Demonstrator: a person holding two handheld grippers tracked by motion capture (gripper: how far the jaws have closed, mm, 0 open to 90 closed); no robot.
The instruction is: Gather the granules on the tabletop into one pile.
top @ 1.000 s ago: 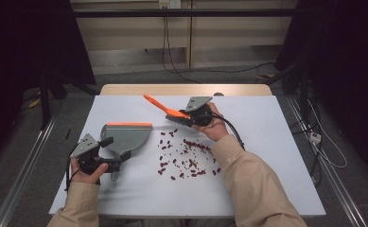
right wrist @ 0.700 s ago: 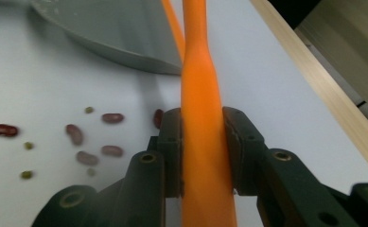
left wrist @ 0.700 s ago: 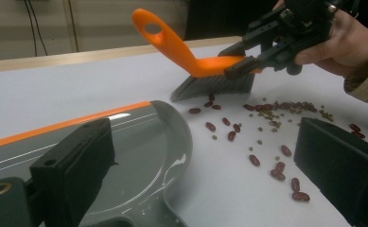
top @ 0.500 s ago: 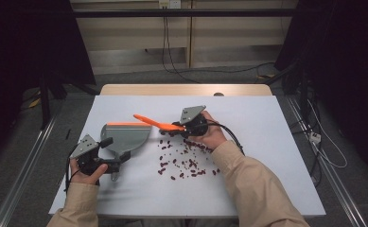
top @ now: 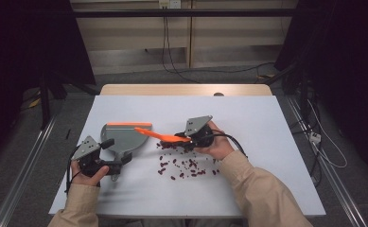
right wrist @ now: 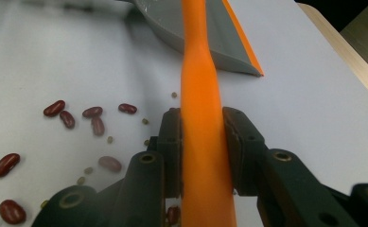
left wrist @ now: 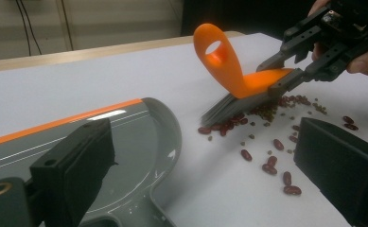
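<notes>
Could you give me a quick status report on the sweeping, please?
Right gripper shut on brush; left gripper holds dustpan handle. Bristles in beans, short of pan. Path unobstructed.

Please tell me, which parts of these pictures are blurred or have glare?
Left gripper view: glare on the grey dustpan; the near jaws are soft. Right gripper view: the orange brush blurs toward the top, the beans stay sharp. High view: even light, dark surroundings.
</notes>
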